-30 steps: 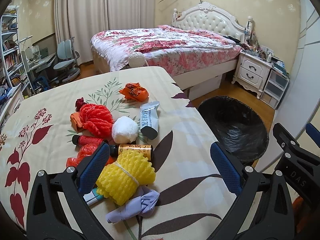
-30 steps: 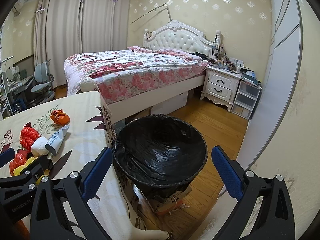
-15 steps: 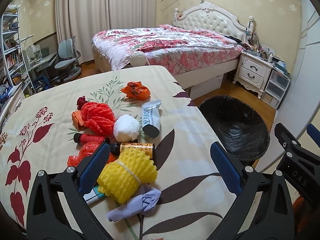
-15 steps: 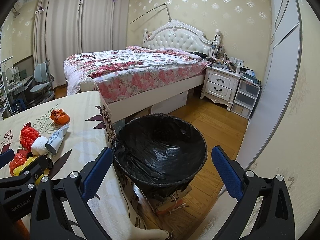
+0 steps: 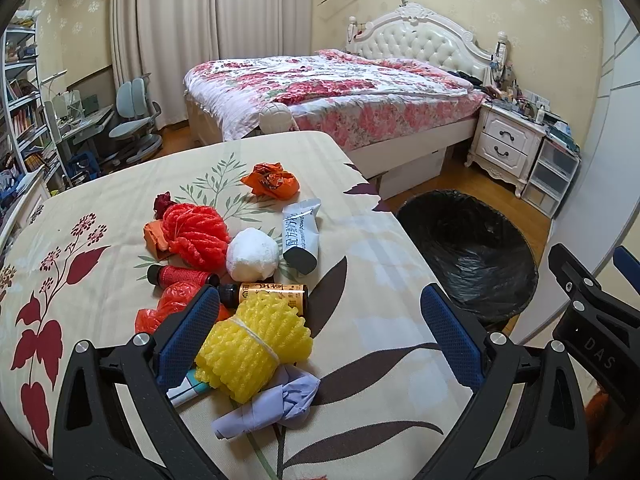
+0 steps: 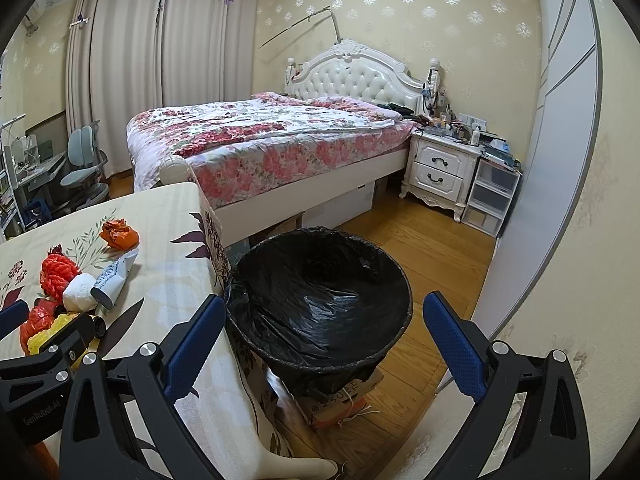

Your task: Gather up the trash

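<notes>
Pen (image 5: 188, 390) partly under yellow foam (image 5: 252, 350)

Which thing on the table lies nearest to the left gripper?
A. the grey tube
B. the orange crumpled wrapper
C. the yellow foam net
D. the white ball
C: the yellow foam net lies just ahead of the open left gripper, by its left finger; the other three lie farther back on the table.

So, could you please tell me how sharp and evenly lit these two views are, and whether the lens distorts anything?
Left wrist view: sharp, soft even light, faint shadows under the yellow foam net; the dark lens rim cuts the corners. Right wrist view: equally sharp, small glare patches on the black bin liner, and the wardrobe edge bows strongly from fisheye distortion.
</notes>
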`<state>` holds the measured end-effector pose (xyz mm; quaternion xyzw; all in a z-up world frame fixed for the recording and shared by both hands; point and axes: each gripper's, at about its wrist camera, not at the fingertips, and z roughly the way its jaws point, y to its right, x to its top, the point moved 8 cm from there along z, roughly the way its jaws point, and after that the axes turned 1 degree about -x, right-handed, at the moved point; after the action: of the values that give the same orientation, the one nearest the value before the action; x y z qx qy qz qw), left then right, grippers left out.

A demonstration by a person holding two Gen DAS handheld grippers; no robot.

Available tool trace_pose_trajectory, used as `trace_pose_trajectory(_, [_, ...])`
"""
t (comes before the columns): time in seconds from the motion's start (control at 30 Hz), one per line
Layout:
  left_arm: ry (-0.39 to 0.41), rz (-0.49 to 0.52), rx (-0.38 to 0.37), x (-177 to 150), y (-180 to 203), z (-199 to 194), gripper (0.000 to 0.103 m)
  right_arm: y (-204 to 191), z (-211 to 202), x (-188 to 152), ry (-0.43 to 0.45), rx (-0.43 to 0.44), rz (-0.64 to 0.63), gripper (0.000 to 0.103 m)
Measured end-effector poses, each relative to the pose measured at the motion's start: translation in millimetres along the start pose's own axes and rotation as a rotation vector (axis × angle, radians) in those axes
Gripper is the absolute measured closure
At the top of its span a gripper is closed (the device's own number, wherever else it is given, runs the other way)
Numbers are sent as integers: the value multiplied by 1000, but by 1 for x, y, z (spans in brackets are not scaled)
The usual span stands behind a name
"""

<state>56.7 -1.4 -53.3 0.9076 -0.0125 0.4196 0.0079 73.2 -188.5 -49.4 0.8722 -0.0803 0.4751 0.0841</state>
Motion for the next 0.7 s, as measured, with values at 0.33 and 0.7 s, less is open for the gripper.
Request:
trace_pose_trajectory(0.33, [1,1,0,0,0,0,5,1,0,-1,0,1,1,7])
trace_pose_trajectory(0.7, [-1,1,0,1,0,0,5,2,1,-3,-1,1,1,7])
